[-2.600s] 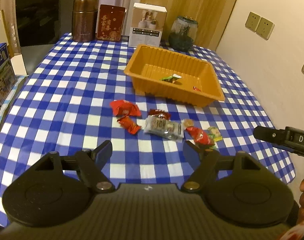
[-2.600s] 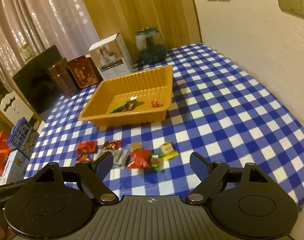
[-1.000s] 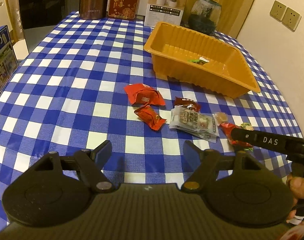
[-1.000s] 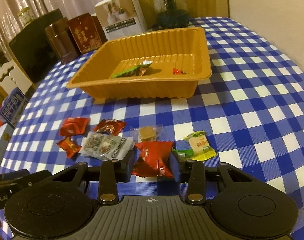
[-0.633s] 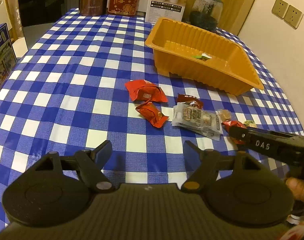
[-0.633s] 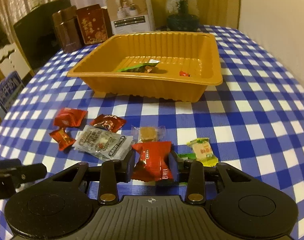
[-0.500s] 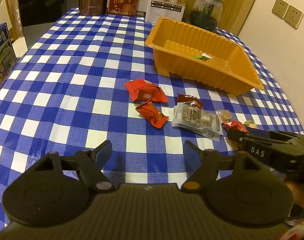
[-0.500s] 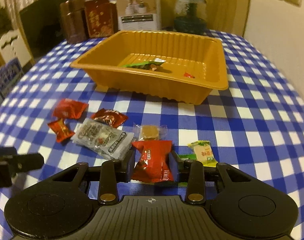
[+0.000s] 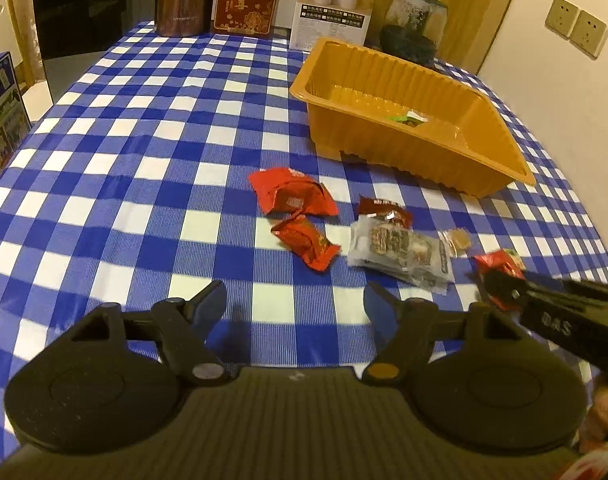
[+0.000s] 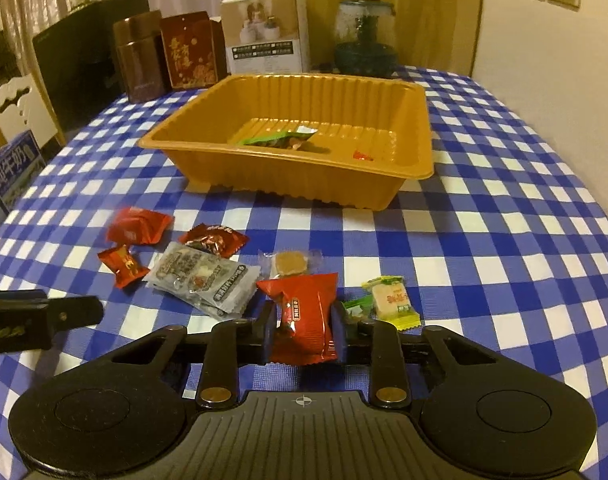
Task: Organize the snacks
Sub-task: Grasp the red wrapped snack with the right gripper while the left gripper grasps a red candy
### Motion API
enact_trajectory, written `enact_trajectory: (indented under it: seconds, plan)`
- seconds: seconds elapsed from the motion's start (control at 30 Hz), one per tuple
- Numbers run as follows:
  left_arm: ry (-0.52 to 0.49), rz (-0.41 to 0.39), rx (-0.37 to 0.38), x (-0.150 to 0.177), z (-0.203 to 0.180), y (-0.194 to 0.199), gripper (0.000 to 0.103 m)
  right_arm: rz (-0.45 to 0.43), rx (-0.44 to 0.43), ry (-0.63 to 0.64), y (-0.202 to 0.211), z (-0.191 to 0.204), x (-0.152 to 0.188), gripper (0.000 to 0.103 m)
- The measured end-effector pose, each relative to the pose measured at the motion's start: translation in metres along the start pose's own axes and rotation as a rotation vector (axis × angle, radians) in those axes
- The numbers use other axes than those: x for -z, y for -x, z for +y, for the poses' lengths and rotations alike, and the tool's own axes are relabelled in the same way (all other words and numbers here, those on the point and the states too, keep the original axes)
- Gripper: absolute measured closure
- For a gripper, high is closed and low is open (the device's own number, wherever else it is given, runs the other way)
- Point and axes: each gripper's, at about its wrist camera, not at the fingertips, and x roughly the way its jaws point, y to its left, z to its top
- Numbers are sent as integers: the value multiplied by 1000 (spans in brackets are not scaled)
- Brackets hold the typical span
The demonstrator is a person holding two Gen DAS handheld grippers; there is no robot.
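The right tongs [image 10: 301,326] pinch a red snack packet [image 10: 302,320] between both fingers, just above the checked counter [image 10: 504,240] at its near edge; the packet's long axis runs away from the camera toward the orange tray [image 10: 408,184], its crimped ends fore and aft. The left tongs [image 9: 293,306] hang spread and empty over bare cloth, with open counter stretching away to the left. Beyond the right tongs a band of bare cloth separates the loose snacks from the tray's near wall. Six loose pieces lie there: two red packets [image 10: 137,226], one dark red wrapper [image 10: 213,240], one clear long pack [image 10: 203,276], one small clear-wrapped biscuit [image 10: 289,262], and one yellow-green sweet [image 10: 390,300] just right of the tongs. Inside the tray sit a green packet [image 10: 277,140] and a small red piece [image 10: 362,156].
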Motion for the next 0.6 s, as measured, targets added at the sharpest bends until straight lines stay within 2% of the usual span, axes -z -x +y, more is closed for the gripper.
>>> enact_trajectory:
  seconds: [0.2, 0.27, 0.6]
  plan:
    - [60, -11, 28, -10, 1, -17, 54, -9, 12, -18, 5, -6, 3, 74]
    - [77, -5, 39, -13, 1, -24, 71, -9, 15, -22, 5, -8, 4, 74]
    - [110, -26, 21, -23, -2, -46, 72, -19, 23, -27, 3, -11, 4, 74]
